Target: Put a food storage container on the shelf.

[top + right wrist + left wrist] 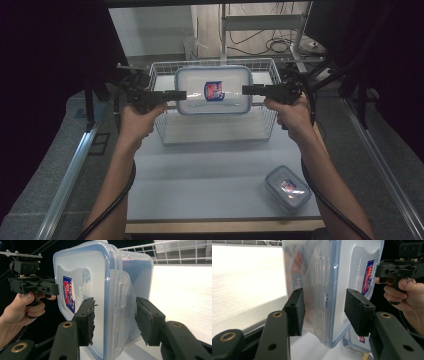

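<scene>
You are holding the big clear box [213,90] up in the air, over the white wire basket [160,127]. The box has a blue rim and a red and blue sticker on its lid. The lid is facing up toward the high camera.

Your left gripper [175,94] is gripping the left end of the box. In the left gripper view, the left gripper [324,306] has its two black pads on each side of the box's end flap. The pad [297,310] on one side is pressing on the box wall, and the other pad [358,310] is sitting on the lid side. The jaws are about half way closed, with the box between them.

Your right gripper [248,90] is gripping the right end of the box. In the right gripper view, the right gripper [115,320] is squeezing the box's side flap, one pad [86,320] on the lid side and one pad [147,320] on the bottom side. These jaws are about half way closed too, holding the box.

So the box is hanging between your two grippers, above the basket and not touching it, as far as the high view shows.

The basket is sitting on the white table [200,180]. A small clear box [287,188] with the same kind of sticker is lying on the table, nearer to you than the basket and off to its right, well apart from it.
</scene>
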The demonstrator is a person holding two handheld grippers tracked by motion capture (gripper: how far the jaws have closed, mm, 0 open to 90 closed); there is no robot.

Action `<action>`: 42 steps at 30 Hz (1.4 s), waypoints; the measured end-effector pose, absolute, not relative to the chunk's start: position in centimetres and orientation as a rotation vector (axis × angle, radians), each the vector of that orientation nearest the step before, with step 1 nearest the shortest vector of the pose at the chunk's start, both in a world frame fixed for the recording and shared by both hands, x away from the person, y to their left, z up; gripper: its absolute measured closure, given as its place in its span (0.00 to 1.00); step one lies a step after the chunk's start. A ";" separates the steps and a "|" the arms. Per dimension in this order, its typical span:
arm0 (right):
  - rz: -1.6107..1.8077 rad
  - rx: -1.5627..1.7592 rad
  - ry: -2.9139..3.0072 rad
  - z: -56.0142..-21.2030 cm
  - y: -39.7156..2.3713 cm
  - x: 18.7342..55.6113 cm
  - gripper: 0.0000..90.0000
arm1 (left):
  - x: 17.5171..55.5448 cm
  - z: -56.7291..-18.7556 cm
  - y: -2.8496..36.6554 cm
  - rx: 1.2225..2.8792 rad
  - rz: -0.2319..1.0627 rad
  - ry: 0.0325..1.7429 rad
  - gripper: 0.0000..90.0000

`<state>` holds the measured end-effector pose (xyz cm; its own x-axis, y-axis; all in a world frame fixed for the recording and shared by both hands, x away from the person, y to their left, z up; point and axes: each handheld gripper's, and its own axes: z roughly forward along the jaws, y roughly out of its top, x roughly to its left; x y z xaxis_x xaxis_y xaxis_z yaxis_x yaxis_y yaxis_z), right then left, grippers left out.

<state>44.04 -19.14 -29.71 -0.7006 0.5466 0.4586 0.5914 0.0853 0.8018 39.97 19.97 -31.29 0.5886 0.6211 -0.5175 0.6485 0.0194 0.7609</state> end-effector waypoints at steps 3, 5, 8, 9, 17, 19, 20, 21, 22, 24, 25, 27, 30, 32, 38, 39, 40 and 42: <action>-1.727 -1.203 -2.285 -29.5 -19.1 44.7 0.56 | 40.5 -31.3 20.0 1.653 -0.036 1.078 0.57; -1.722 -1.212 -2.282 -29.5 -19.0 45.1 0.56 | 40.9 -31.3 20.0 1.651 -0.038 1.086 0.57; -1.721 -1.219 -2.278 -29.6 -18.9 45.8 0.56 | 41.5 -31.4 20.0 1.648 -0.043 1.096 0.57; -1.720 -1.222 -2.272 -29.6 -18.9 46.0 0.56 | 41.6 -31.4 20.0 1.649 -0.044 1.098 0.57; -1.714 -1.250 -2.249 -29.9 -18.8 47.3 0.55 | 42.8 -31.8 20.0 1.638 -0.057 1.117 0.57; -1.708 -1.257 -2.250 -29.8 -18.7 47.6 0.55 | 43.0 -31.9 20.0 1.630 -0.065 1.121 0.57; -1.707 -1.258 -2.251 -29.8 -18.7 47.7 0.55 | 43.1 -32.0 20.1 1.627 -0.066 1.122 0.57; -1.707 -1.261 -2.247 -29.8 -18.6 47.8 0.55 | 43.1 -32.0 20.1 1.625 -0.066 1.121 0.57; -1.704 -1.260 -2.249 -29.7 -18.6 47.9 0.55 | 43.2 -32.0 20.2 1.622 -0.065 1.123 0.57; -1.700 -1.261 -2.253 -29.7 -18.5 48.0 0.55 | 43.3 -32.0 20.2 1.620 -0.066 1.127 0.57; -1.695 -1.264 -2.250 -29.7 -18.5 48.1 0.55 | 43.3 -32.0 20.3 1.619 -0.065 1.129 0.57; -1.693 -1.264 -2.252 -29.7 -18.4 48.2 0.55 | 43.4 -32.0 20.3 1.618 -0.061 1.131 0.57; -1.685 -1.270 -2.243 -29.8 -18.3 48.4 0.55 | 43.5 -32.0 20.3 1.618 -0.057 1.134 0.57; -1.682 -1.278 -2.249 -29.9 -18.2 48.5 0.54 | 43.5 -31.9 20.3 1.620 -0.051 1.137 0.57; -1.671 -1.299 -2.250 -29.8 -18.0 48.8 0.53 | 43.7 -31.8 20.2 1.622 -0.051 1.144 0.57; -1.674 -1.298 -2.252 -29.8 -18.1 48.8 0.53 | 43.8 -31.8 20.2 1.622 -0.051 1.145 0.57; -1.674 -1.298 -2.250 -29.8 -18.1 48.8 0.53 | 43.8 -31.8 20.2 1.621 -0.053 1.147 0.57; -1.678 -1.299 -2.242 -29.8 -18.1 48.9 0.53 | 43.8 -31.8 20.2 1.622 -0.052 1.148 0.57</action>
<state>48.90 -18.05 -29.84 -0.6448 0.5811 0.4965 0.6402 0.0557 0.7662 43.79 20.17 -31.78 0.5305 0.6379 -0.5582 0.6859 0.0638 0.7249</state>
